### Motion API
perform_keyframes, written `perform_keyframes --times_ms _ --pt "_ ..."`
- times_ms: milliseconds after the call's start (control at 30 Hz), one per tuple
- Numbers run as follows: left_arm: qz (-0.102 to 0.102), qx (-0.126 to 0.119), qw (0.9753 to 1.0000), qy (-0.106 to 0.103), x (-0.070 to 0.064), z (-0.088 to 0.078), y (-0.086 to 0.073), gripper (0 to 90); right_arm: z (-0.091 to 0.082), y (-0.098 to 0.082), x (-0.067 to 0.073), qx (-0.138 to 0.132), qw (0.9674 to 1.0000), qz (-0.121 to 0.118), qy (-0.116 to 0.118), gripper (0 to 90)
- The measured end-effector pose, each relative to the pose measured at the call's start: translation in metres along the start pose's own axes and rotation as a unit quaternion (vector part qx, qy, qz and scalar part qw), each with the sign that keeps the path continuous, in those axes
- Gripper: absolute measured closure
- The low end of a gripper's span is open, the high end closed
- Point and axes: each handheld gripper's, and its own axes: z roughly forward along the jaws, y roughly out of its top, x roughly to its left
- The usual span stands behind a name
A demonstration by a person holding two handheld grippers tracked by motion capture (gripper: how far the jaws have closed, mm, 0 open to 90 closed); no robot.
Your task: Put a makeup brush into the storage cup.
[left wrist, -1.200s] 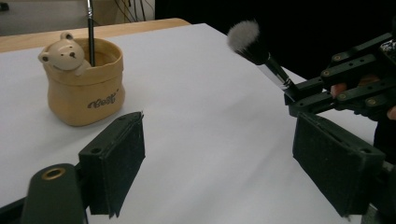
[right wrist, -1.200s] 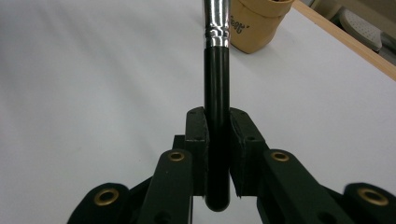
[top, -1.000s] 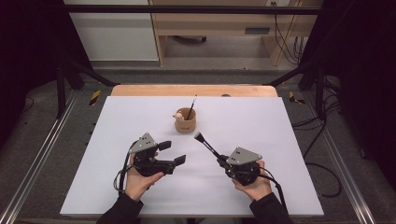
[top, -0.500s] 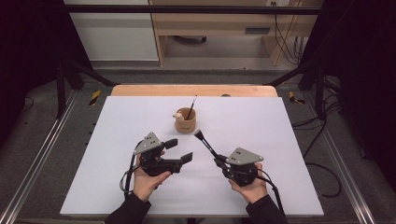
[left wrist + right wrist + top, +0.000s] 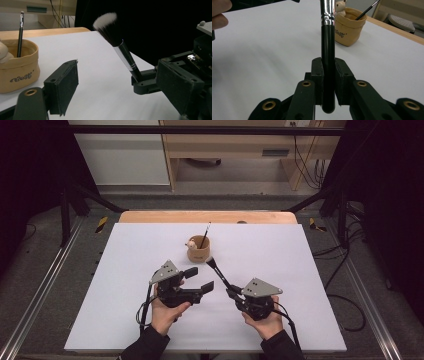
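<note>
If the right gripper (image 5: 235, 293) tips or lets go a little, the makeup brush (image 5: 218, 271) can slide out, because its handle is smooth, round and shiny black. That gripper has its jaws pressed tight on the low end of the handle, so the long part sticks up and can wobble like a stick held by its tip. From the right gripper, the brush points to about eleven o'clock, toward the little pot (image 5: 199, 251) on the white table (image 5: 300, 270). My guess is that a quick push could bump the pot and knock it over, since it looks soft and light.

In the left gripper view, the brush head (image 5: 107, 25) is fluffy, dark below and white at the top, with a silver metal ring (image 5: 126, 58) under it. The left gripper (image 5: 200, 279) has its jaws spread wide with nothing between them, at about nine o'clock from the brush. If it closes on the fluffy hairs, they could get squashed.

The pot is tan, round and looks like cloth, with curly writing. A thin brush (image 5: 204, 235) stands inside it, and a small pale bear (image 5: 191, 245) sits at its rim.
</note>
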Motion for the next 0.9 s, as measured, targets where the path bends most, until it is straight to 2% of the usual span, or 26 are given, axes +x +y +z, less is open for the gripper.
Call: perform_keyframes --times_ms 467,900 --pt "-0.02 -0.017 0.9996 -0.011 -0.004 0.011 0.0 23.2 0.002 0.004 0.004 -0.016 0.9998 0.013 0.002 79.5" --pt "-0.032 -0.025 0.999 -0.015 -0.005 0.016 -0.001 35.3 0.005 0.007 0.012 -0.022 0.9996 0.012 0.013 79.5"
